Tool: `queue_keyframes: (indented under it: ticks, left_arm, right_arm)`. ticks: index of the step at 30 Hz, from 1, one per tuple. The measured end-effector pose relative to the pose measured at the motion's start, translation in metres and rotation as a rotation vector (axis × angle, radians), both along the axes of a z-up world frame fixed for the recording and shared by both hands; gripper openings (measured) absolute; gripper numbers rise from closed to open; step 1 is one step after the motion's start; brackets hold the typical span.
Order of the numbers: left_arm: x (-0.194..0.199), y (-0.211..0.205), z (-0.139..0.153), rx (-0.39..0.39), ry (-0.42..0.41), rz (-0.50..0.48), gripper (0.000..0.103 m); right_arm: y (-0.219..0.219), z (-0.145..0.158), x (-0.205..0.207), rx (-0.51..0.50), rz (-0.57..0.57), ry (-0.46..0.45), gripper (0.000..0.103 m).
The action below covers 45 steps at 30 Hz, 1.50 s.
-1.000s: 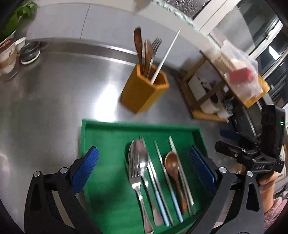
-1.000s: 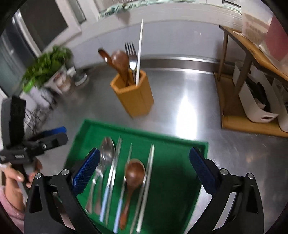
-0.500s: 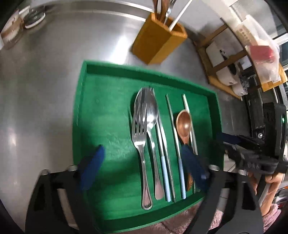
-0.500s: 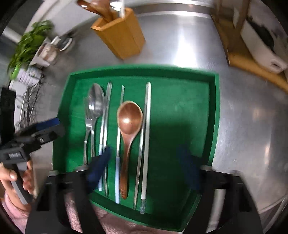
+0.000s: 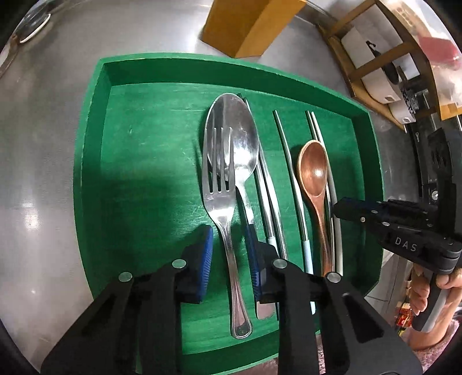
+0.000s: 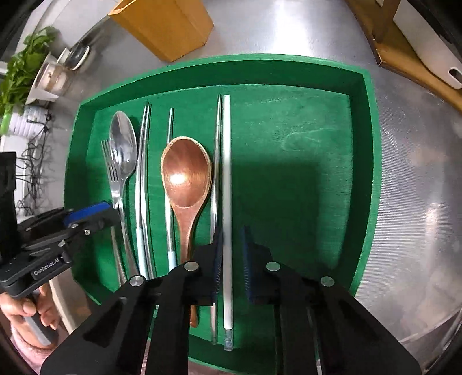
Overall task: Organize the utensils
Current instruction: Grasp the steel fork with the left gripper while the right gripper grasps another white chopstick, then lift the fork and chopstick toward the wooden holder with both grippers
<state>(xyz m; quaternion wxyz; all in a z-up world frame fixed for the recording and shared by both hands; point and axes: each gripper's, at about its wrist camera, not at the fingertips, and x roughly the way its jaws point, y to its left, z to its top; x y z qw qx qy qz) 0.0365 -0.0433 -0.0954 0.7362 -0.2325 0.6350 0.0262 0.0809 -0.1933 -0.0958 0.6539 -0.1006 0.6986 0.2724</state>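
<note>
Both grippers point down into the green tray [image 5: 92, 161] on the steel tabletop [image 5: 43, 121], each narrowing on one utensil. In the left wrist view the left gripper [image 5: 229, 256] has its blue fingers [image 5: 205, 253] closing around the handle of the metal fork [image 5: 223, 202], which lies partly over the metal spoon [image 5: 244, 144]; a gap shows on both sides of the handle, so the pads do not yet press it. In the right wrist view the right gripper [image 6: 231, 253] is closing on the white chopstick [image 6: 227, 184], which sits between its fingers [image 6: 218, 253], the left pad close against it and the right one apart. The wooden spoon [image 6: 186, 173] and a thin metal chopstick [image 6: 215, 184] lie just beside that white stick. The likely trouble: the right fingers may trap the neighbouring metal chopstick too, or the round stick may roll out of a shallow pinch. On the left, the fork could drag the spoon beneath it when lifted. The yellow holder [image 6: 164, 26] stands beyond the tray, at the top of the frame.
</note>
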Motion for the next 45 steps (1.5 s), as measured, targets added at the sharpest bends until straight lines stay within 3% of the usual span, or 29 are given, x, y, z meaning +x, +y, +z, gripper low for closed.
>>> queue_keyframes:
  ticks: [4,7,10,17,22,24,27,30,33,39,45]
  left_arm:
    - [0.001,-0.010,0.002,0.029,0.018,-0.033,0.019]
    - [0.001,-0.011,0.000,0.076,0.053,-0.038,0.009]
    - [0.002,-0.004,-0.001,0.051,0.073,-0.022,0.009]
    - [0.013,-0.011,-0.001,0.094,0.140,-0.042,0.009]
    - [0.015,-0.011,-0.002,0.074,0.154,-0.025,0.008]
    - [0.017,-0.010,-0.004,0.073,0.153,-0.026,0.008]
    - [0.013,-0.007,-0.004,0.063,0.138,-0.028,0.006]
    - [0.005,0.001,-0.003,0.024,0.102,-0.014,0.005]
    - [-0.001,0.009,-0.004,-0.010,0.084,0.010,0.005]
    - [-0.022,0.026,0.001,-0.047,0.025,0.060,0.005]
    - [-0.031,0.042,0.020,-0.064,-0.116,0.094,0.005]
  right_arm:
    - [0.000,-0.001,-0.004,-0.044,0.023,-0.008,0.008]
    - [-0.004,-0.002,-0.001,-0.064,0.014,0.007,0.007]
    - [-0.011,-0.003,0.003,-0.066,-0.001,0.032,0.007]
    - [-0.001,-0.005,0.005,-0.140,-0.009,0.054,0.010]
    - [-0.002,-0.009,0.006,-0.146,-0.053,0.099,0.010]
    - [-0.001,-0.009,0.006,-0.160,-0.019,0.090,0.010]
    - [0.005,-0.007,0.002,-0.190,0.062,0.016,0.008]
    - [0.006,-0.005,-0.003,-0.172,0.059,-0.004,0.007]
    - [-0.007,-0.005,0.005,-0.107,0.007,0.040,0.006]
    - [-0.022,0.007,0.012,-0.017,-0.021,0.042,0.006]
    - [-0.022,0.026,0.009,0.092,-0.027,-0.027,0.006]
